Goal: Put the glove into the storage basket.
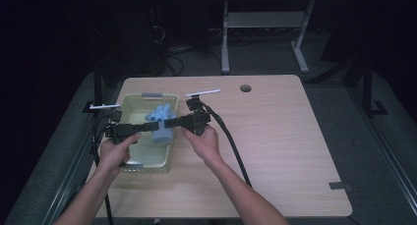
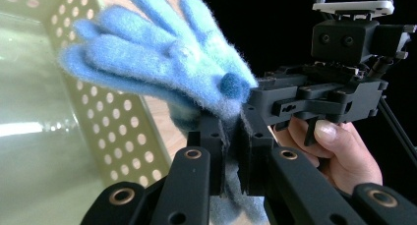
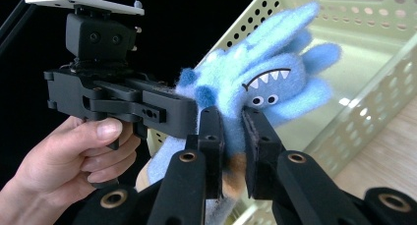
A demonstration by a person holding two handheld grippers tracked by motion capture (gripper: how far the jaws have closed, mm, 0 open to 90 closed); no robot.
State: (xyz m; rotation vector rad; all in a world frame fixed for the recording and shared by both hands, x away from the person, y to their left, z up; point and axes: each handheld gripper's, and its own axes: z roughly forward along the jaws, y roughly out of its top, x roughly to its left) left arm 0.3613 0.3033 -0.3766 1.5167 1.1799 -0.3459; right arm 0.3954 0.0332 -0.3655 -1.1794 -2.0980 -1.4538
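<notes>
A fuzzy blue glove [image 1: 161, 123] with a monster face hangs over the pale green perforated basket [image 1: 129, 103] at the table's left. My left gripper [image 1: 150, 126] comes in from the left and is shut on the glove [image 2: 162, 63], with fabric pinched between its pads. From the right, my right gripper [image 1: 168, 123] is shut on the same glove [image 3: 275, 82], just under the printed teeth and eyes. The two grippers face each other, tips nearly meeting. In the left gripper view the right gripper's body [image 2: 339, 82] and its hand are close behind the glove.
The basket's floor [image 2: 29, 151] looks bare under the glove. A wooden table [image 1: 275, 146] stretches to the right, with a cable hole [image 1: 245, 88] at the back. The right gripper's black cable [image 1: 231, 141] trails across the table. A white desk frame [image 1: 265, 28] stands behind.
</notes>
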